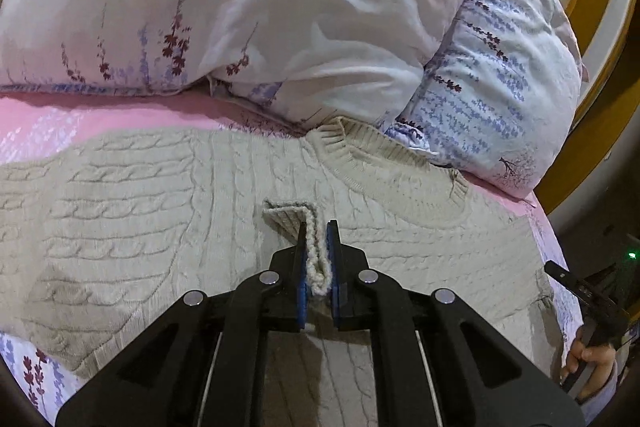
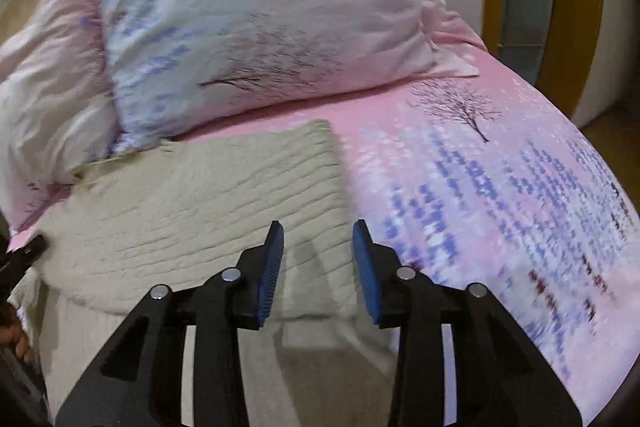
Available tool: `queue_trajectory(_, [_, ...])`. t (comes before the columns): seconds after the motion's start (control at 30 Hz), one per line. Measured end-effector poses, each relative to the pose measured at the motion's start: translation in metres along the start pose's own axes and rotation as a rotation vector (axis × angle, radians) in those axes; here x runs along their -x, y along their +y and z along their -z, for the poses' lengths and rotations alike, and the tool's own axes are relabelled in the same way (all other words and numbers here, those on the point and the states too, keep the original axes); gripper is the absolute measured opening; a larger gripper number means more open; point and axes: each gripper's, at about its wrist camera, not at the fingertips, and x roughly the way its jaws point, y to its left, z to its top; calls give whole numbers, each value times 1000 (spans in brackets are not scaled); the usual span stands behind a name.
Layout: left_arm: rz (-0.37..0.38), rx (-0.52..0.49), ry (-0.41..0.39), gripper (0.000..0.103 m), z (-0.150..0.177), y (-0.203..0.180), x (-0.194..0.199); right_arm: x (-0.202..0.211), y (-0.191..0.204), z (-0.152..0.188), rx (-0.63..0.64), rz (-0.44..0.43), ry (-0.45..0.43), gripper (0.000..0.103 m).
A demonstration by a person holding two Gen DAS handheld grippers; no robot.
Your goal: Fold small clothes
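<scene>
Pink bedding printed with lavender sprigs and bare trees covers the bed (image 2: 500, 187), and a cream cable-knit sweater (image 1: 160, 219) is spread flat across its near part. Behind the sweater a crumpled white duvet (image 1: 240, 7) is heaped, with a floral pillow (image 1: 500, 87) set just beside it on the right; the sweater's ribbed neckline (image 1: 380, 143) lies against the foot of both, so little room is left on that far side. Beyond the pillow, a yellow wooden frame (image 2: 576, 7) is seen.

A ribbed knit edge (image 1: 316, 255) is pinched between the blue pads of the left gripper (image 1: 318, 231), whose jaws are closed tight on it, and the strip is raised off the body of the sweater. The right gripper (image 2: 318, 231) is held over the sweater's right edge with its jaws partly apart and nothing between them. To its right, a broad stretch of open sheet is left free. In the left wrist view, a hand (image 1: 588, 359) is seen at the bed's right side.
</scene>
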Motion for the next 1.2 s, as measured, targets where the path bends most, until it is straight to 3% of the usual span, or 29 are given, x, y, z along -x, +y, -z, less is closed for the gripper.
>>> queue_trajectory(0.07, [2,11,11,8,0,2,-1,-16,-3,-3,6,7,62,39])
queue_trajectory(0.17, [3,9,17,8,1,1,-2,-21,-2,0,16,-47,58,14])
queue_trajectory(0.33, [23,-2,5,8,-2,-7,-6,-19,-24,3,-105,-86,41,10])
queue_trajectory(0.43, [16,7,27,8,0,-5,-12,-16,-22,4,-129,-33,19,10])
queue_trajectory(0.47, [13,18,36,8,1,-2,-14,-17,-22,3,-128,-8,21,13])
queue_trajectory(0.57, [-1,43,82,10,4,8,-21,-8,-13,1,-92,103,-7,37])
queue_trajectory(0.6, [6,51,82,10,5,10,-21,1,-5,2,-63,130,-51,37])
queue_trajectory(0.7, [-3,44,84,11,5,7,-22,14,24,5,45,66,-98,37])
queue_trajectory(0.77, [5,56,89,12,5,8,-20,13,58,11,164,-13,-63,37])
queue_trajectory(0.9, [59,137,91,15,4,25,7,0,101,25,289,-36,7,40])
queue_trajectory(1.03, [30,188,2,54,10,64,68,-6,129,31,329,-106,43,46])
queue_trajectory(1.2, [-96,367,-103,55,31,150,145,-1,195,43,459,-185,50,47])
